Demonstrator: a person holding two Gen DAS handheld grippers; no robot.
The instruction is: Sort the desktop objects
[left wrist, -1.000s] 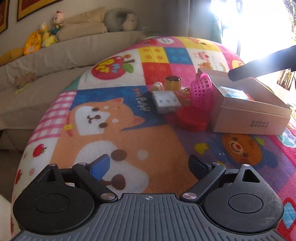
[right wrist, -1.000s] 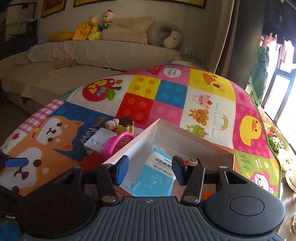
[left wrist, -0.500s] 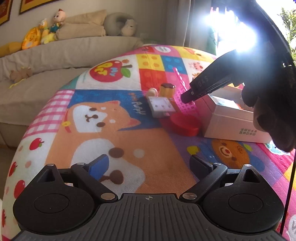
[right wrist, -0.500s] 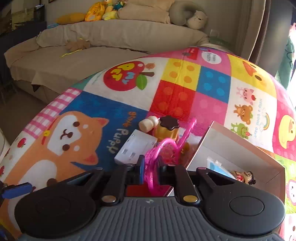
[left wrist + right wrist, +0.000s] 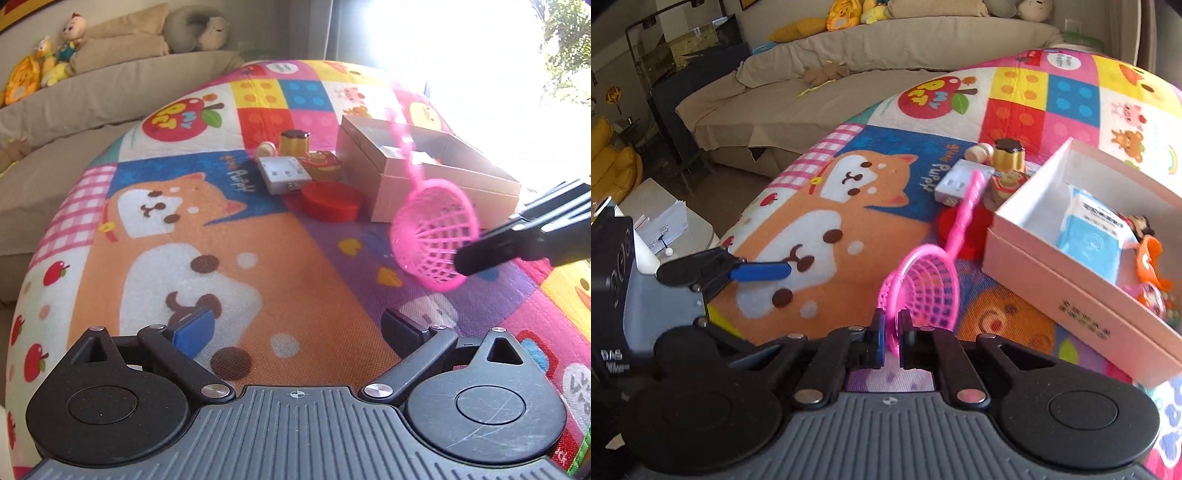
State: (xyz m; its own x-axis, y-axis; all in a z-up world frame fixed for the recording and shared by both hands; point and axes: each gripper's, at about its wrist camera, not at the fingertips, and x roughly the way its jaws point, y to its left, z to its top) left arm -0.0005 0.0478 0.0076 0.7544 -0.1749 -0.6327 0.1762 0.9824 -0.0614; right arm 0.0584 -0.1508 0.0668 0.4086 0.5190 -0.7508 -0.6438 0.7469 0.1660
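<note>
Right gripper pinched tight on the rim of the pink plastic mesh scoop with a long handle; scoop held off the mat, basket end at the fingers, handle slanting up and away toward the cluttered items. From the left wrist view the same scoop hangs in the air in front of the open pale-pink cardboard box, gripped at its lower right rim. Left gripper spread wide, nothing between its fingers, hovering low over the colourful cartoon play mat, idle. Box sits just right of the scoop; inside it a blue-and-white tissue packet and small toy figures, one orange. Unsorted beside the box: a flat red round lid or disc, a white rectangular adapter block, a small gold jar with a dark cap, a small cream-coloured bottle, a little red-and-yellow figurine. Judgement: step in hand is carrying the scoop to the box. Next move calls for swinging it right, above the near wall, minding the long handle so it clears the rim and the packet, then loosening the fingers. Handle may overhang; laying it along the box's length seems safest.
</note>
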